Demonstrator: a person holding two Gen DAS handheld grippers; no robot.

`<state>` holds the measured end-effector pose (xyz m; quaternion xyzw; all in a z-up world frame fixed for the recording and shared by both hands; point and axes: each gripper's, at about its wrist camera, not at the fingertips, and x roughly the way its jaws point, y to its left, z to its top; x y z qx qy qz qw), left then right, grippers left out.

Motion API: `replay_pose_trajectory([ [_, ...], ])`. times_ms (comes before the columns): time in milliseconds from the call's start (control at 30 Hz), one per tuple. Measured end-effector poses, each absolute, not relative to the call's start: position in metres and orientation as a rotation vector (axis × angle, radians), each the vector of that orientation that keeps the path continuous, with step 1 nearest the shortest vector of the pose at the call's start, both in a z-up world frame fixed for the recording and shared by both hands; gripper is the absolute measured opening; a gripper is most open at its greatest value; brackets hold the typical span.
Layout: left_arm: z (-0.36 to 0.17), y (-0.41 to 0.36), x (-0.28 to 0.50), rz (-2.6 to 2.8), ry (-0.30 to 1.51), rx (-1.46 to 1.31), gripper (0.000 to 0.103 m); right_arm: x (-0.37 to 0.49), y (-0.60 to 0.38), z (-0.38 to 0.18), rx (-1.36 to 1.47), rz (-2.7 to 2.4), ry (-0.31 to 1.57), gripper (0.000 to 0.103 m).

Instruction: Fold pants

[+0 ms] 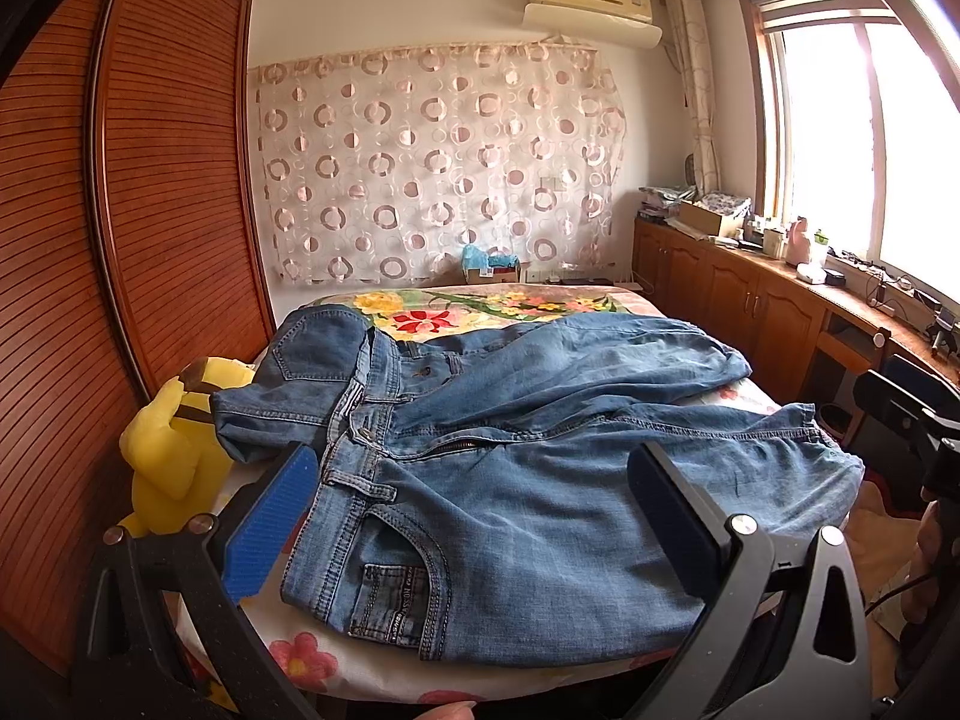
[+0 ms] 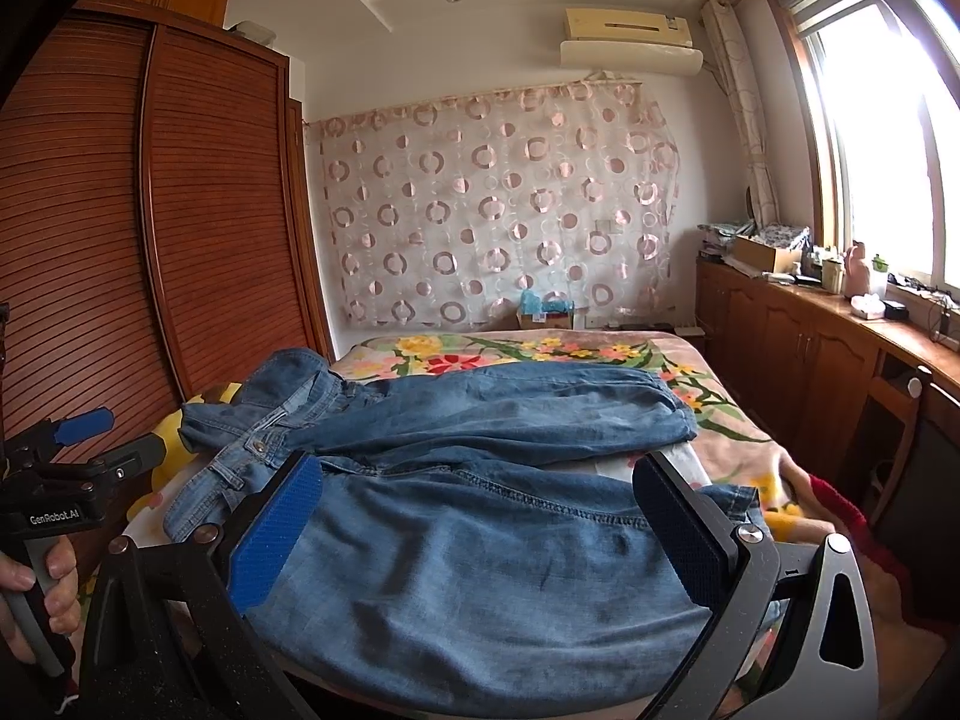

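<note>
A pair of faded blue jeans (image 1: 540, 480) lies spread out and unfolded on the bed, front side up. The waistband sits to the left, its button undone, the fly zipper partly open and one side flapped back. Both legs stretch to the right, rumpled, the far one lying just beside the near one.

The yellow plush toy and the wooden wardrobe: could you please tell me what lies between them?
Nothing shows between them: in the left wrist view the yellow plush toy sits right against the wooden wardrobe.
</note>
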<state>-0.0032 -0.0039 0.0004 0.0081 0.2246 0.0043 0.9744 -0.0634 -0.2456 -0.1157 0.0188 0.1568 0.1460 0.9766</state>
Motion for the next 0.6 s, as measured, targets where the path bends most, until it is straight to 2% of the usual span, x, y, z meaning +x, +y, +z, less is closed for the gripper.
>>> replay_pose_trajectory([
  [600,0.0002,-0.0041,-0.0036,0.009,0.45,0.017,0.103,-0.062,-0.2467,-0.1155,0.043,0.3,0.32,0.103],
])
